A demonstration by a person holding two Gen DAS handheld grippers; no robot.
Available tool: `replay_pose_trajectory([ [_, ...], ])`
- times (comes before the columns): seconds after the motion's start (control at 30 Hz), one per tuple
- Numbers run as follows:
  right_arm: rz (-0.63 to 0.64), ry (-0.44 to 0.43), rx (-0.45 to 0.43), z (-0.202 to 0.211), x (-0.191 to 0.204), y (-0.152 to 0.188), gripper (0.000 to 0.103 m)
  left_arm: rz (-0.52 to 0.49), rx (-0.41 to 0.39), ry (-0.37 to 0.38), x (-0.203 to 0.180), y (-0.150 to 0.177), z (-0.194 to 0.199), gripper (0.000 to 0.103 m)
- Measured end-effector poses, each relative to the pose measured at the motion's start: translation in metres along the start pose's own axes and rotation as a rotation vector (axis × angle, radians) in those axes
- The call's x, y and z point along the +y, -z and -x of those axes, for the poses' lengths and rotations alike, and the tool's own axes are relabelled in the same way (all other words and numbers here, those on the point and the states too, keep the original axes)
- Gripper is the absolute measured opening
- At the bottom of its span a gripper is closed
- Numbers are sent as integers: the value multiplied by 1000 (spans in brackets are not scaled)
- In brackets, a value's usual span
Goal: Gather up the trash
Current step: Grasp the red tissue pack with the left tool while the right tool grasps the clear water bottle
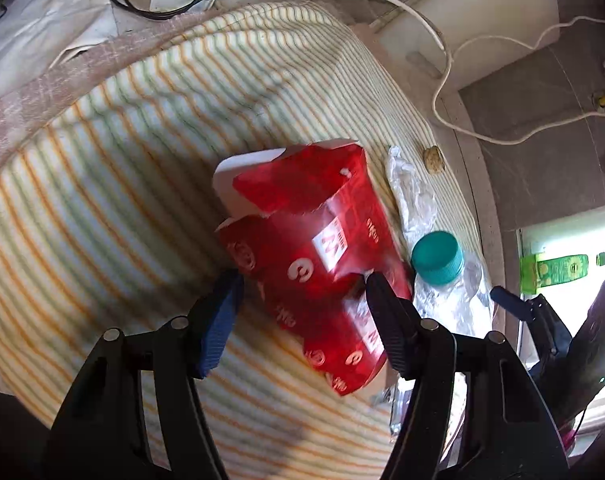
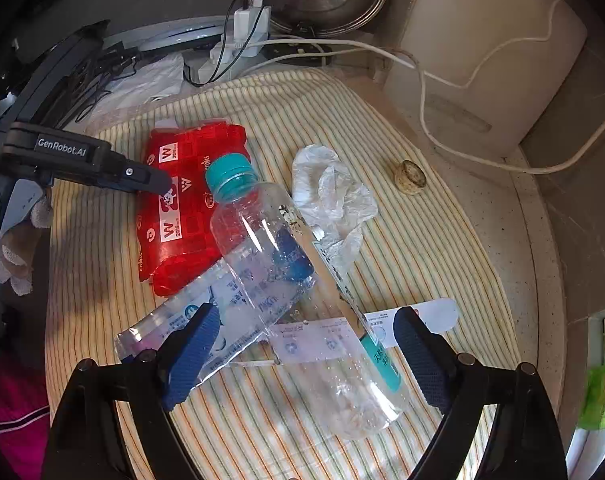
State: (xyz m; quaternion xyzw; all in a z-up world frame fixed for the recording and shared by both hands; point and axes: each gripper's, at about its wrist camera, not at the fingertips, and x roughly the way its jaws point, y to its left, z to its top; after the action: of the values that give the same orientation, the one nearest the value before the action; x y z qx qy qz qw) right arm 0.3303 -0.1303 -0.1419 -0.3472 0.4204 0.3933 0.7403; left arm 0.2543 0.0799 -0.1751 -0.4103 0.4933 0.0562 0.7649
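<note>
Two grippers work over a striped cloth (image 2: 402,240), and the clear plastic bottle (image 2: 286,280) lying across its middle serves as the marker. Left of the bottle, touching it, lies a red wrapper (image 2: 182,216); the left gripper (image 1: 302,280) has its jaws spread around that wrapper. The right gripper (image 2: 306,332) stands spread around the bottle's lower half, not clamping. Right of the bottle sit crumpled clear plastic (image 2: 334,192) and, farther off, a small cork (image 2: 412,175).
</note>
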Motion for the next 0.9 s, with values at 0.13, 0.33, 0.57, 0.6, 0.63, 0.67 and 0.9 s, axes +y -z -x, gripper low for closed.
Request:
replay_pose_trajectory([
  [0.13,28,2,10,-11,2,-4,91,-3,-7,6,-7,-8,-7,65],
  [0.33,43,-4,20,-27,1,-10,91,-9,-19,31,-16,-11,-17,65],
  [0.57,4,-54,44,-39,-8,-8,75,-35,-21,65,-31,-18,-22,36],
  [0.6,-8,-61,38,-38,-10,-8,74,-45,-25,66,-35,-19,-22,32],
  [0.63,-21,-68,33,-37,-12,-7,73,-58,-29,63,-39,-20,-21,30],
  [0.67,-35,-71,27,-36,-14,-7,71,-76,-37,60,-44,-20,-20,27],
  [0.9,-148,-120,-23,-22,-26,-3,61,-134,-81,69,-58,-24,0,16],
])
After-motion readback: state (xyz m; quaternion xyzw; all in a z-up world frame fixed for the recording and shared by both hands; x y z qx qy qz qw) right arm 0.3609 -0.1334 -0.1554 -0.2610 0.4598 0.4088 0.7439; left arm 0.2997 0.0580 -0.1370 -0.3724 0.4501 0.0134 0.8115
